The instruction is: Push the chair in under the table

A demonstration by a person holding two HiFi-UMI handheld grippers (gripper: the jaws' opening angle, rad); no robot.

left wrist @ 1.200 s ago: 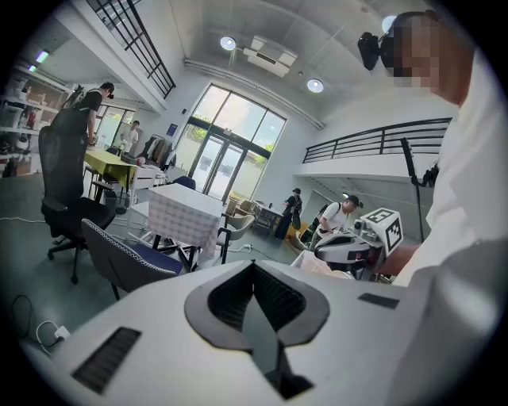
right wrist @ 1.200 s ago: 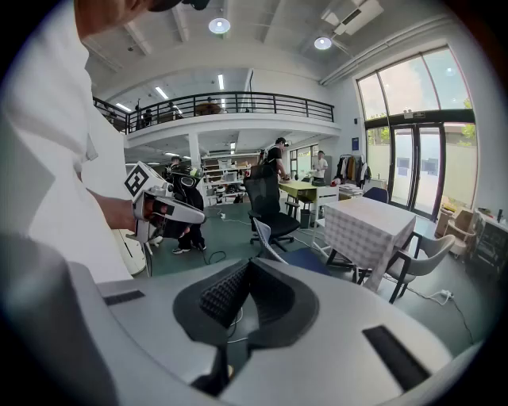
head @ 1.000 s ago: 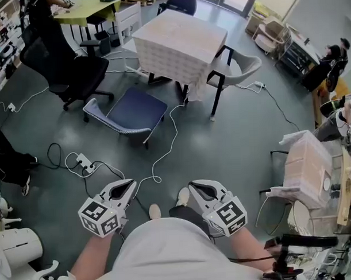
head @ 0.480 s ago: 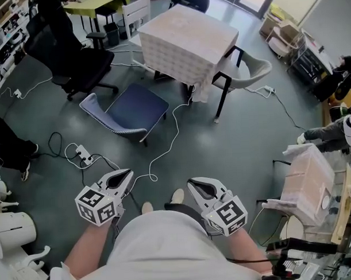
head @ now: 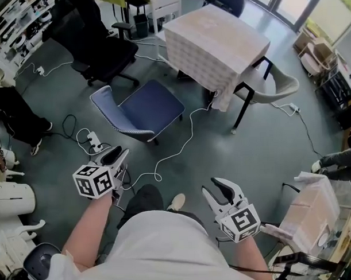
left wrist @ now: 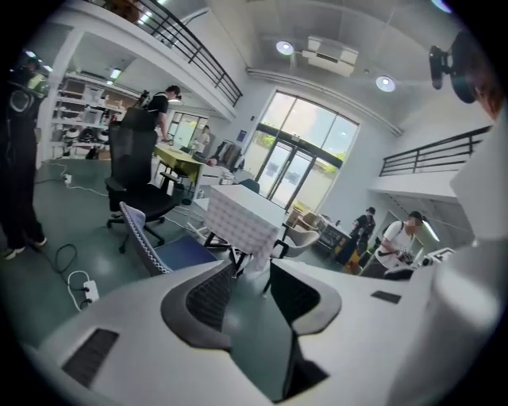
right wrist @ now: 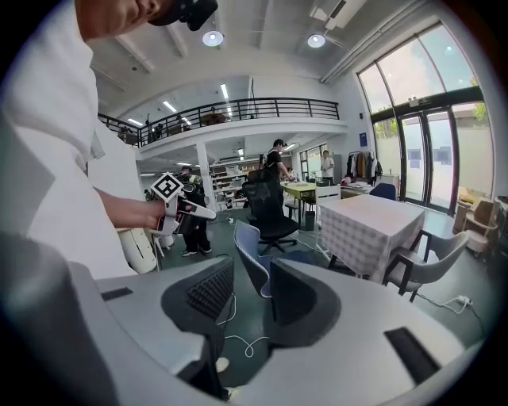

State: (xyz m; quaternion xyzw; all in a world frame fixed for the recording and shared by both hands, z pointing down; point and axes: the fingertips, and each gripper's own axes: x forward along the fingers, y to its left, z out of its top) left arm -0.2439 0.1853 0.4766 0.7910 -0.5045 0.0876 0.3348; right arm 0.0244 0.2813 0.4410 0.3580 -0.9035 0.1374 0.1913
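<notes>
Head view, one floor scene, items placed against the table (head: 218, 40).

Item 1, chair (head: 148, 109): blue, upright on the floor, off the table's near-left corner and clear of it, not yet tucked in. Seat front faces the table; backrest is on the far side from it, turned toward the person. The push line runs backrest to seat to table, on a diagonal.

Item 2, left gripper (head: 119, 152): on the chair's side away from the table, short of the backrest and not touching it. Jaws are parting, with nothing between them.

Item 3, right gripper (head: 218, 188): further from the chair, off the table's near side. Jaws are parting to full spread, with nothing between them.

Item 4, cable (head: 176, 148): white, loose on the floor between chair and person, running up toward the table's near edge.

Item 5, office chair (head: 106, 50): black, left of the table, beyond the blue one.

Judgement: the left hand is the nearer one and lines up best behind the backrest. The cable near the legs could snag.
</notes>
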